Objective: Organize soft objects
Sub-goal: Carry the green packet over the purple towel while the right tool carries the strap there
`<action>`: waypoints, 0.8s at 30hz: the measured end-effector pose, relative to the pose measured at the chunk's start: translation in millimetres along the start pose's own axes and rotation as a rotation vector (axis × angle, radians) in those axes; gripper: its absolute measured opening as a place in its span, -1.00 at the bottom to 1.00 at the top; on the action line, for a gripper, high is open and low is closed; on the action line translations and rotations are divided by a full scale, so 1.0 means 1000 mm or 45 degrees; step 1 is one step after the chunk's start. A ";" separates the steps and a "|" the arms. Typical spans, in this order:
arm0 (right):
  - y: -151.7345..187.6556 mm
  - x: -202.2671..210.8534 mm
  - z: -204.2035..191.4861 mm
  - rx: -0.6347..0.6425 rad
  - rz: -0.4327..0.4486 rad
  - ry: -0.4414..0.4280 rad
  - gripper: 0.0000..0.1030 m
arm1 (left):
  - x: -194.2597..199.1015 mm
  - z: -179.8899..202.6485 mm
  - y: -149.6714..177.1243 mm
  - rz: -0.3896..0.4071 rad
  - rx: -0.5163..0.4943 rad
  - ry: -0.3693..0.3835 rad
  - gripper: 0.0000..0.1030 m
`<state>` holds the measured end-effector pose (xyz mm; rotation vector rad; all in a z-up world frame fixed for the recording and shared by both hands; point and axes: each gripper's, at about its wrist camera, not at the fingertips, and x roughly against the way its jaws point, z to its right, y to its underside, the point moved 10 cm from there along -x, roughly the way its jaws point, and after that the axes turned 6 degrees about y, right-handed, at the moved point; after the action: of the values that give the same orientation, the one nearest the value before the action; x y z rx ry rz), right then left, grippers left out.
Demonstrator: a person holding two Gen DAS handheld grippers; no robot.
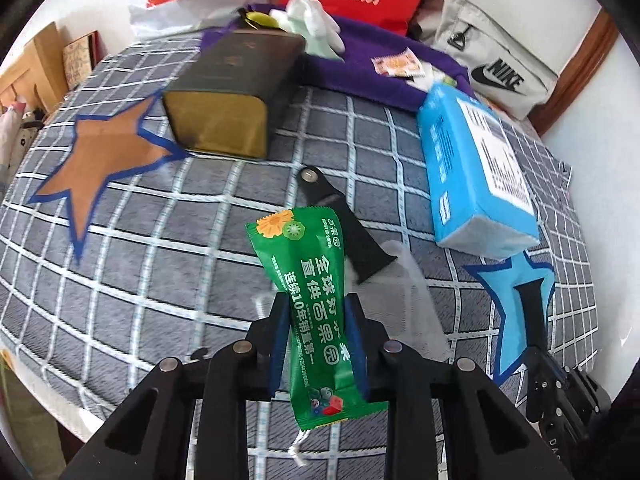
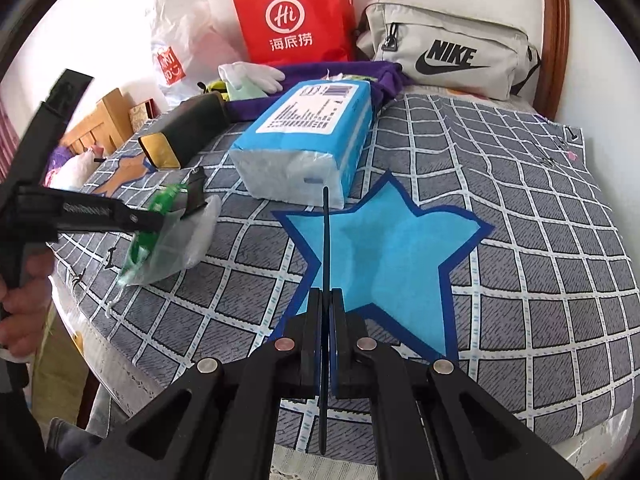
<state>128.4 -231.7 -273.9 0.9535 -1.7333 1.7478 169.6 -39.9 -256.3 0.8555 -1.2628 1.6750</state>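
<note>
The left gripper [image 1: 318, 320], closed on the green snack packet [image 1: 316, 304], should hold firmly while the right gripper [image 2: 327, 308], pinching a thin black strip [image 2: 326, 240], stays clear.

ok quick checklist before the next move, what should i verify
1. Left tongs shut on the green snack packet: ok.
2. Right tongs shut on the thin black strip: ok.
3. Blue star patch bare for a drop: ok.
4. Brown star patch bare: ok.
5. Blue tissue pack off the blue star: not ok, its corner overlaps a star tip.
6. Which star the packet belongs on: cannot tell.
</note>
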 end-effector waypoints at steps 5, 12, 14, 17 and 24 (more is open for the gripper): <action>0.000 -0.001 0.000 -0.042 -0.023 0.004 -0.94 | 0.013 -0.013 -0.005 0.027 0.024 -0.010 -0.50; -0.012 0.011 -0.009 -0.064 0.002 -0.002 -0.94 | 0.028 -0.042 -0.009 0.060 0.092 -0.026 -0.50; -0.019 0.017 -0.012 -0.069 0.018 -0.005 -0.94 | 0.031 -0.048 -0.011 0.065 0.106 -0.019 -0.50; -0.027 0.024 -0.014 -0.076 0.033 -0.002 -0.94 | 0.036 -0.054 -0.015 0.073 0.106 -0.021 -0.50; -0.051 0.039 -0.015 -0.101 0.084 0.016 -0.94 | 0.052 -0.059 -0.035 0.116 0.094 -0.004 -0.50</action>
<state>140.9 -218.3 -210.2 0.8585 -1.8310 1.7084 179.1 33.1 -211.5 0.8563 -1.2655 1.8027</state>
